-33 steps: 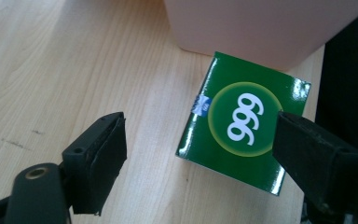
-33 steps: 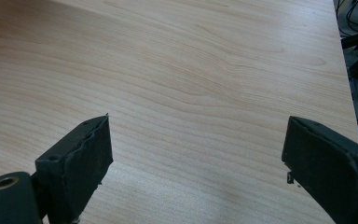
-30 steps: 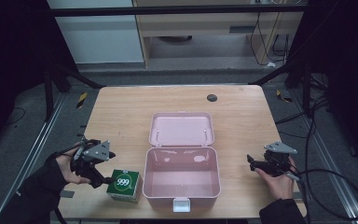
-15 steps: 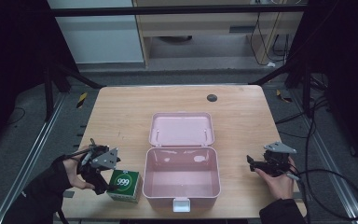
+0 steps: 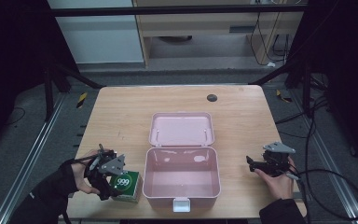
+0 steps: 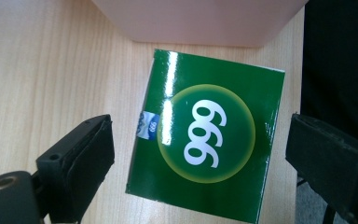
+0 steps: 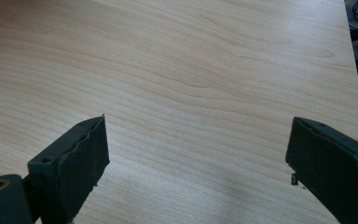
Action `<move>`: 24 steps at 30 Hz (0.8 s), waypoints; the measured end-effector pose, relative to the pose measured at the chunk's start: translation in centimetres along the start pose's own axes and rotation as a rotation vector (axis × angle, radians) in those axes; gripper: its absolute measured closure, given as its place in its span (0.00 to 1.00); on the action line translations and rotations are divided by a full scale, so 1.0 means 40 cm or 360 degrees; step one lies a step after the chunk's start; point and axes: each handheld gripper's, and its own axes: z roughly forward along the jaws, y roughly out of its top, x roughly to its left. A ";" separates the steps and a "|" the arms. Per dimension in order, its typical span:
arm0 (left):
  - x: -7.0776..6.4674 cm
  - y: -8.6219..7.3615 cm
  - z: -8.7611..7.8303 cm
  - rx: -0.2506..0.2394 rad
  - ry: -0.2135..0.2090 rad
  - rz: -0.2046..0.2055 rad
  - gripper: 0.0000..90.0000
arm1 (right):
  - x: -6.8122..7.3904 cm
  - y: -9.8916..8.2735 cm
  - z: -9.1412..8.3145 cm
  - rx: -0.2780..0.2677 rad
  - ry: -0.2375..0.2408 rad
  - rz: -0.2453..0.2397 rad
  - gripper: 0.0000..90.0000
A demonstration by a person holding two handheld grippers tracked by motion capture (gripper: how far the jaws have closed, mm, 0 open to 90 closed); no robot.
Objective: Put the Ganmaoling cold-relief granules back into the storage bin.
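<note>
A green box marked 999 (image 5: 126, 185) (image 6: 205, 140) lies flat on the wooden table (image 5: 121, 116) at the front left, just left of the open pink case (image 5: 182, 175). My left gripper (image 5: 106, 179) (image 6: 200, 158) hangs over the box, open, one jaw on each side of it with gaps on both sides. The pink case's lid (image 5: 182, 129) lies back flat and its tub holds nothing. My right gripper (image 5: 256, 164) (image 7: 198, 158) rests open near the table's right front, over bare wood.
A small dark round disc (image 5: 211, 97) sits near the table's far edge. The table's front edge runs just below the green box and the case's latch (image 5: 181, 204). Cables (image 5: 335, 182) trail on the floor to the right.
My left gripper has moved right and forward from beside the green box to over it, now straddling it. The right gripper has stayed still.
</note>
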 end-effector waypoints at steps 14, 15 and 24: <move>0.008 0.011 0.041 0.0063 -0.0037 0.0047 0.06 | 0.003 -0.001 0.004 0.0022 0.0009 -0.0029 0.06; 0.008 0.010 0.044 0.0066 -0.0041 0.0044 0.06 | 0.003 -0.001 0.005 0.0022 0.0009 -0.0030 0.06; 0.010 -0.006 0.074 0.0116 -0.0067 0.0027 0.06 | 0.004 -0.002 0.007 0.0030 0.0011 -0.0036 0.06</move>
